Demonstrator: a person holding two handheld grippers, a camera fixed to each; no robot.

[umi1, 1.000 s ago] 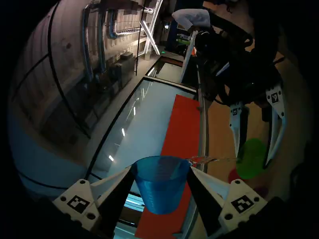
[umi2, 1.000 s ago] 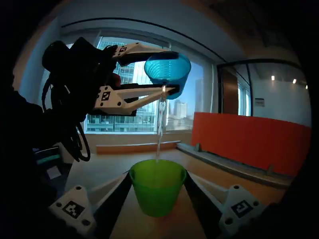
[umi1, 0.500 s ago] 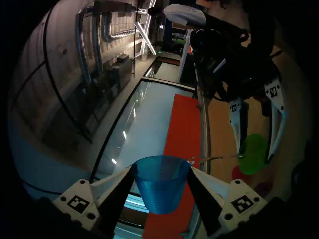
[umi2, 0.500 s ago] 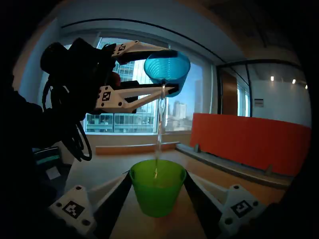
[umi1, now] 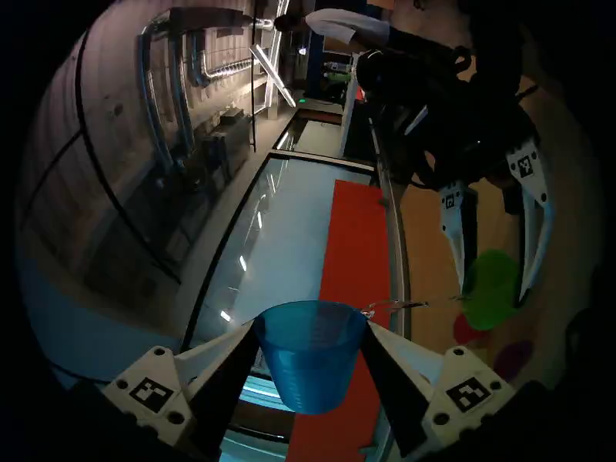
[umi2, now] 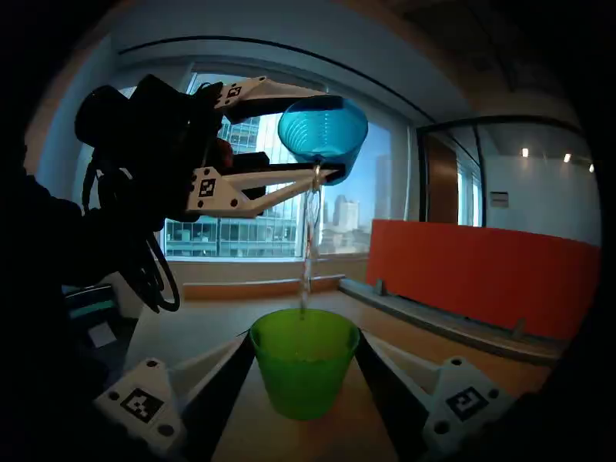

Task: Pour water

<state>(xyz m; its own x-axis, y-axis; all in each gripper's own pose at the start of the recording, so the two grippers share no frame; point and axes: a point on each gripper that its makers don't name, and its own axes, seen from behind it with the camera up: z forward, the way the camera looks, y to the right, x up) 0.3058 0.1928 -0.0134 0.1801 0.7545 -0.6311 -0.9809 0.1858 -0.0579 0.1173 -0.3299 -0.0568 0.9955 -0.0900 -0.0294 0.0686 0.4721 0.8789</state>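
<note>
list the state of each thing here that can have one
blue cup: tipped on its side, pouring from its rim
water: thin stream falling from the blue cup into the green cup
green cup: upright, below the blue cup, catching the stream
left gripper: shut on the blue cup
right gripper: shut on the green cup

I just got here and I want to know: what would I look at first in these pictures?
The thin stream of water, falling in front of the bright window. It runs from the tipped blue cup, pinched up high by the left gripper, down into the green cup that the right gripper holds just below. Off to the right stands a long orange panel.
</note>
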